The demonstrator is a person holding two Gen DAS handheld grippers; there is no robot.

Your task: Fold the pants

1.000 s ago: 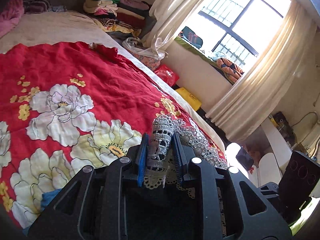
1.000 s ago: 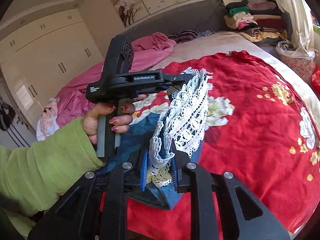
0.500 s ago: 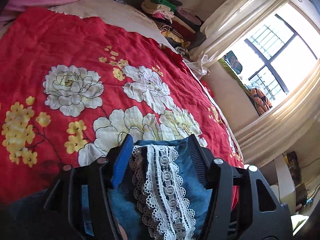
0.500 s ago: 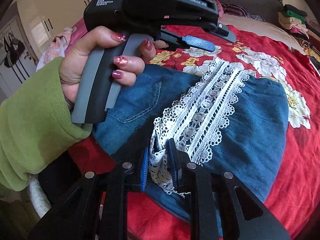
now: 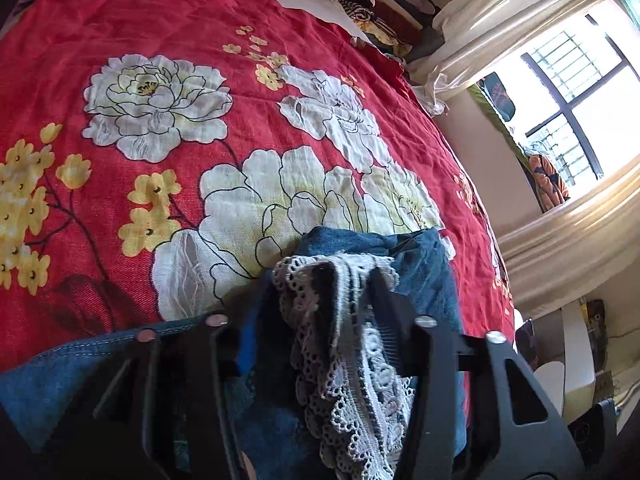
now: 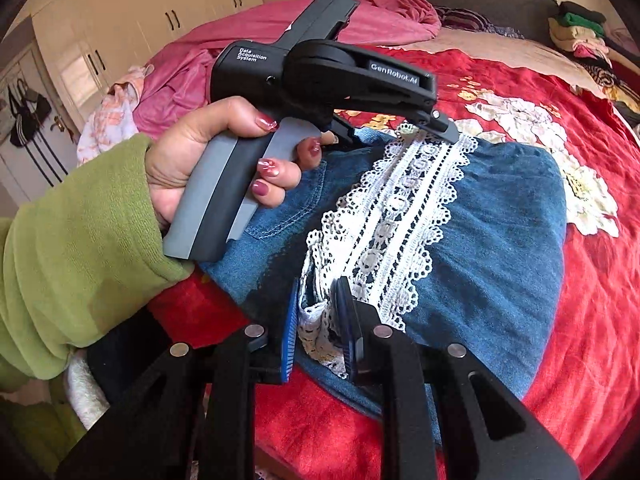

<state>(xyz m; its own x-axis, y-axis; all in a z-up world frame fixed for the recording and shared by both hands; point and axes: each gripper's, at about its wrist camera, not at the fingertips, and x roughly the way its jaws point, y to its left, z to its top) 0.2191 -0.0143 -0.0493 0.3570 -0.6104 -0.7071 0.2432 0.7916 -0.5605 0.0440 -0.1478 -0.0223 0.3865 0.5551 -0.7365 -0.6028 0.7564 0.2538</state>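
Observation:
Blue denim pants (image 6: 500, 216) with a white lace trim (image 6: 400, 208) lie folded over on the red flowered bedspread (image 6: 580, 320). My right gripper (image 6: 318, 312) is shut on the near end of the lace. A hand in a green sleeve (image 6: 80, 240) holds my left gripper (image 6: 444, 124), whose tips sit on the far end of the lace. In the left wrist view the left gripper (image 5: 326, 276) is closing its jaws, with bunched lace (image 5: 352, 392) pinched between them above the denim (image 5: 424, 276).
The bedspread (image 5: 160, 160) stretches beyond the pants. A stack of folded clothes (image 6: 576, 28) sits at the far corner and a pink blanket (image 6: 360, 24) by the headboard. The curtained window (image 5: 560, 80) lies past the bed's right edge, and a wardrobe (image 6: 140, 12) stands at the left.
Both grippers came down and laid the lifted pants flat on the bed. The left jaws stood wide half a second ago and now pinch the lace again.

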